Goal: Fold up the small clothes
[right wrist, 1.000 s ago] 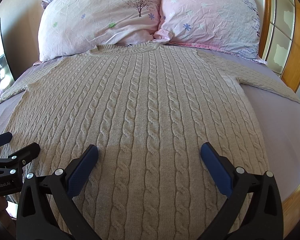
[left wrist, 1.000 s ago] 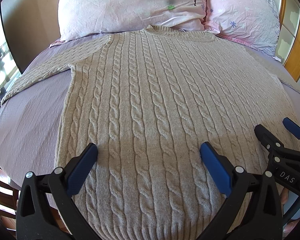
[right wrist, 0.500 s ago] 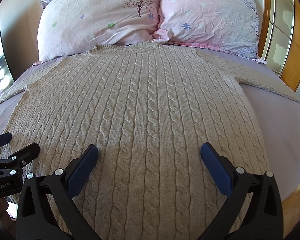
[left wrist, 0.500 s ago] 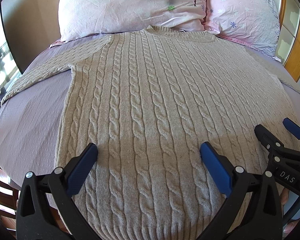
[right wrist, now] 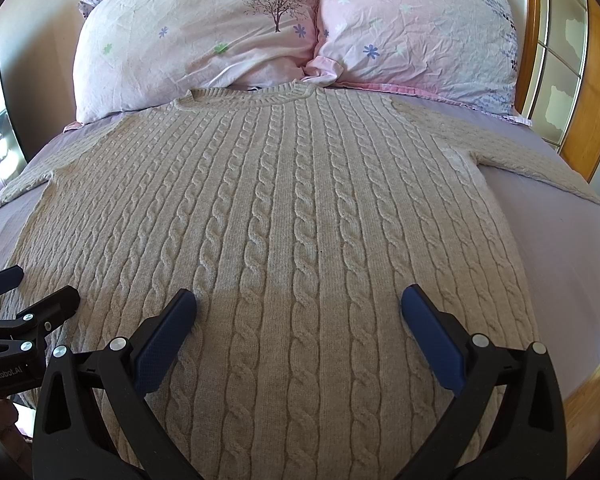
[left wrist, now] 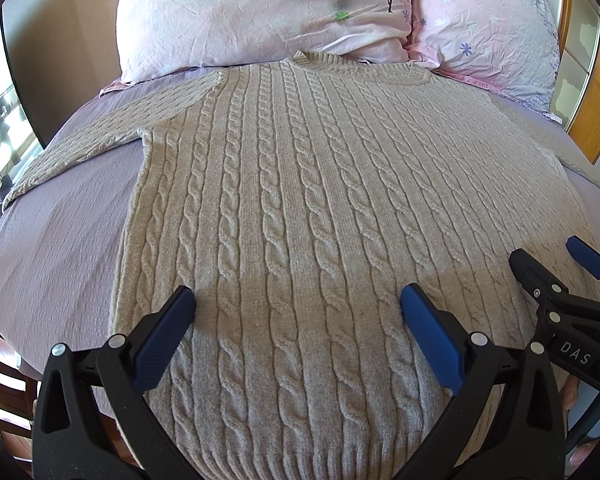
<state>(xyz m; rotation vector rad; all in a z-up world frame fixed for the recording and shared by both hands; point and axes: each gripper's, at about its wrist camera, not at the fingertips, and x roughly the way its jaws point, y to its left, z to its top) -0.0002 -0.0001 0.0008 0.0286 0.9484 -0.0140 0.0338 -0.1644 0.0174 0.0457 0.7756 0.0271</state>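
A beige cable-knit sweater (left wrist: 300, 184) lies flat and face up on the bed, collar toward the pillows, both sleeves spread out to the sides. It also fills the right wrist view (right wrist: 284, 208). My left gripper (left wrist: 298, 304) is open and empty, hovering over the sweater's lower left part near the hem. My right gripper (right wrist: 299, 304) is open and empty over the lower right part. The right gripper also shows at the right edge of the left wrist view (left wrist: 556, 268). The left gripper shows at the left edge of the right wrist view (right wrist: 36, 288).
The bed has a lilac sheet (left wrist: 60, 240). Two pink flowered pillows (right wrist: 204, 36) (right wrist: 416, 28) lie at the head. A wooden frame with glass panes (right wrist: 560, 60) stands to the right. The bed's near edge and wooden floor (right wrist: 592, 380) show at the lower right.
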